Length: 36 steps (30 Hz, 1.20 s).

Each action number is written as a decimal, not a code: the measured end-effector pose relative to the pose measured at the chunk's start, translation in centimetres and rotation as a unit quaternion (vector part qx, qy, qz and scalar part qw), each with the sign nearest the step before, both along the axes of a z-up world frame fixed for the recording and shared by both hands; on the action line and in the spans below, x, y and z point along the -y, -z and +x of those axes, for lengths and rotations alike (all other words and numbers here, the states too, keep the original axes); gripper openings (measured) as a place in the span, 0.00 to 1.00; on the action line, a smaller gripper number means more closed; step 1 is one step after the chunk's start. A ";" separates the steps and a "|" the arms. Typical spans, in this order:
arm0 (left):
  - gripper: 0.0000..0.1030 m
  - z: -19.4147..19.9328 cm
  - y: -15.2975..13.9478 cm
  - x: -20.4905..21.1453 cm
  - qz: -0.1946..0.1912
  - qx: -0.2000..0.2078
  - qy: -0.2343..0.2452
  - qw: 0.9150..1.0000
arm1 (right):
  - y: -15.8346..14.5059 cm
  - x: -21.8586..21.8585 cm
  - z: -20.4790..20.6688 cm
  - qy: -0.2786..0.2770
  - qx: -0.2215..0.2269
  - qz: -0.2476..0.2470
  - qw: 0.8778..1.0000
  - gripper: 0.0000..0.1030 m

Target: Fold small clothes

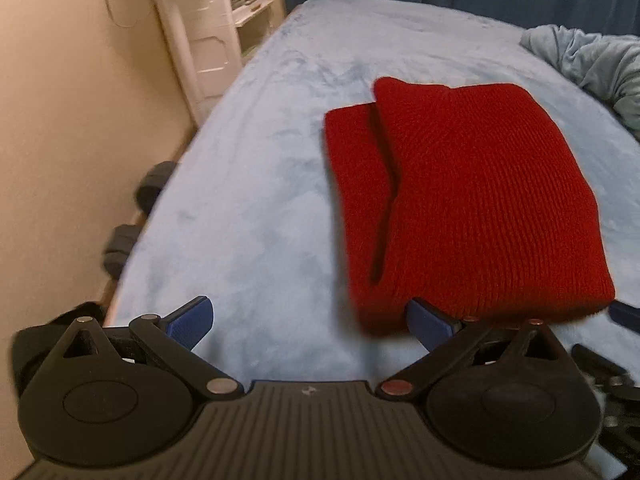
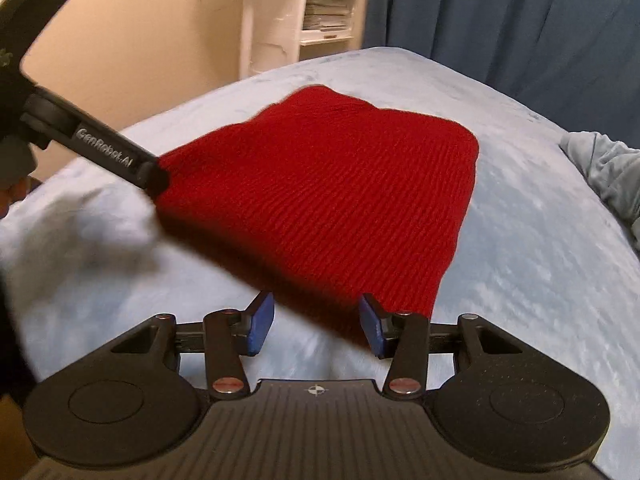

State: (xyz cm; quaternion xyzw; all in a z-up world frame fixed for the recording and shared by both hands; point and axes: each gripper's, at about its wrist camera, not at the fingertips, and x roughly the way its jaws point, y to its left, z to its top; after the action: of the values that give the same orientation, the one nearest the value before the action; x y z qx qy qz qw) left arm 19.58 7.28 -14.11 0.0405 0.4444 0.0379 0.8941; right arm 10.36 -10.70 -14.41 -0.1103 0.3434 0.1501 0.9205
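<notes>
Garment: red knitted garment [image 1: 472, 200], folded, lay near the blue plush bed cover [image 1: 260, 200]'s near edge.
Left gripper [image 1: 310, 322]: wide apart, empty.
Right gripper [image 2: 316, 326]: half-spread, empty.
Risk: a fingertip snagging the near hem could undo the fold.

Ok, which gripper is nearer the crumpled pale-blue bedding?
Right. The right gripper sits at the near edge of the red knit, on the side toward the bedding; the left gripper is at the opposite corner.

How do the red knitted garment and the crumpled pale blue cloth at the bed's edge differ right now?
The red knitted garment lies folded flat mid-bed; the crumpled pale blue cloth sits bunched at the right edge. The garment is ribbed knit and bright red; the cloth is smooth and nearly matches the light blue bed cover. Both rest on that cover.
</notes>
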 end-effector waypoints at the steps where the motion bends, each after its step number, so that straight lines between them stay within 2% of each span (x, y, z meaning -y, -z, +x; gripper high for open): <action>1: 1.00 -0.8 -0.7 0.1 0.005 0.008 0.002 1.000 | -0.9 0.1 -1.2 0.005 0.009 0.006 1.000 0.49; 4: 1.00 -4.1 -3.3 0.2 0.000 0.028 0.008 1.000 | -4.1 1.0 -4.7 0.020 0.036 0.027 0.999 0.56; 8: 1.00 -8.4 -5.6 0.3 -0.016 0.033 0.006 0.999 | -7.7 2.7 -9.1 0.040 0.074 0.073 0.994 0.69; 9: 1.00 -9.4 -6.1 0.4 -0.020 0.033 0.005 0.999 | -8.5 3.1 -10.2 0.047 0.083 0.078 0.992 0.70; 13: 1.00 -13.5 -7.5 0.6 -0.026 0.035 0.002 0.999 | -10.0 4.2 -13.7 0.071 0.110 0.088 0.987 0.76; 16: 1.00 -15.6 -8.5 0.9 -0.029 0.043 -0.002 0.999 | -10.5 4.6 -15.1 0.080 0.112 0.103 0.985 0.77; 23: 1.00 -17.6 -10.5 1.3 -0.033 0.072 -0.003 0.997 | -11.0 4.4 -16.6 0.077 0.115 0.119 0.983 0.78; 30: 1.00 -17.3 -10.6 0.6 -0.041 0.065 -0.018 0.997 | -10.7 4.4 -16.2 0.078 0.103 0.129 0.983 0.78; 36: 1.00 -15.6 -10.2 -0.5 -0.110 0.057 -0.043 0.991 | -9.7 5.3 -14.6 0.093 0.076 0.136 0.983 0.78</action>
State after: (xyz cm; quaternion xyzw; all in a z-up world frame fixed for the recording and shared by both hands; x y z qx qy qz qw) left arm 3.97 7.78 -3.90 -0.0793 0.3957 0.0297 0.9145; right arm -4.29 -16.01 -4.70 0.0371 0.2580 0.1005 0.9602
